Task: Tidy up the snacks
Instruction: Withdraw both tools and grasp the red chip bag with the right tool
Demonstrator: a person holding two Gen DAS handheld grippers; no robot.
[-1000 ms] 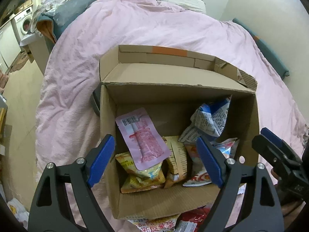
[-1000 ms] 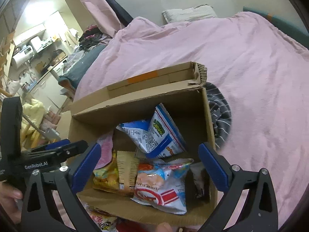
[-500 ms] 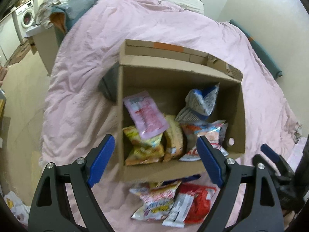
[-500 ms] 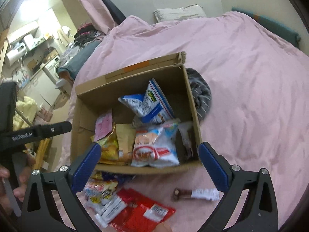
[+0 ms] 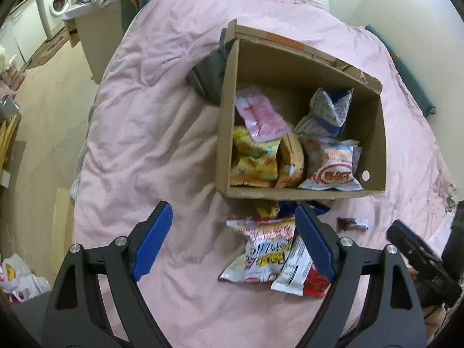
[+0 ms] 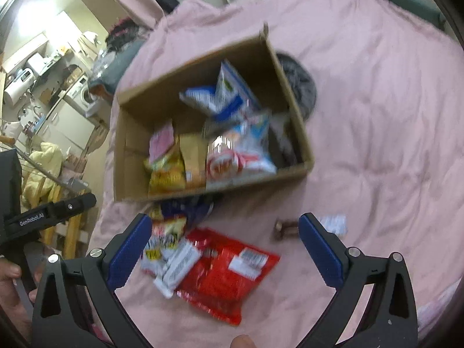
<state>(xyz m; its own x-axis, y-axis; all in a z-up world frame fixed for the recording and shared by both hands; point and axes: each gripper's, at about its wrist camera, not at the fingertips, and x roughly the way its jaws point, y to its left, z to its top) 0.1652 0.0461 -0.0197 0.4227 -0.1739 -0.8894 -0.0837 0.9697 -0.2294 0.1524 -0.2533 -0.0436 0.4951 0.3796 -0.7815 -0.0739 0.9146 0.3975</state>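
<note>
My left gripper (image 5: pixel 232 240) hung over the pink duvet (image 5: pixel 150 133), jaws wide apart, nothing between them. My right gripper (image 6: pixel 224 249) likewise gaped empty above the same cover; this view was blurred.

Nearest on the duvet lay a loose heap of snacks: a red packet (image 6: pixel 229 272), a white bar wrapper (image 6: pixel 177 266) overlapping its left edge, and a white-and-red bag (image 5: pixel 261 249) beside them. A small brown bar (image 5: pixel 352 223) lay apart to the right.

Just beyond the heap sat the cardboard box (image 5: pixel 304 192), open-topped, holding a yellow bag (image 5: pixel 252 159), a tan packet (image 5: pixel 293 159), a pink pouch (image 5: pixel 261 113), a red-and-white bag (image 5: pixel 333 168) and a blue-and-white bag (image 5: pixel 327 110).

A grey cloth (image 5: pixel 208 75) lay against the box's far left side.

Farther off: beige floor (image 5: pixel 43 133) left of the bed, a washing machine (image 5: pixel 56 3) and cluttered shelves (image 6: pixel 37 66). A pale wall (image 5: pixel 391 0) stood behind the bed.
</note>
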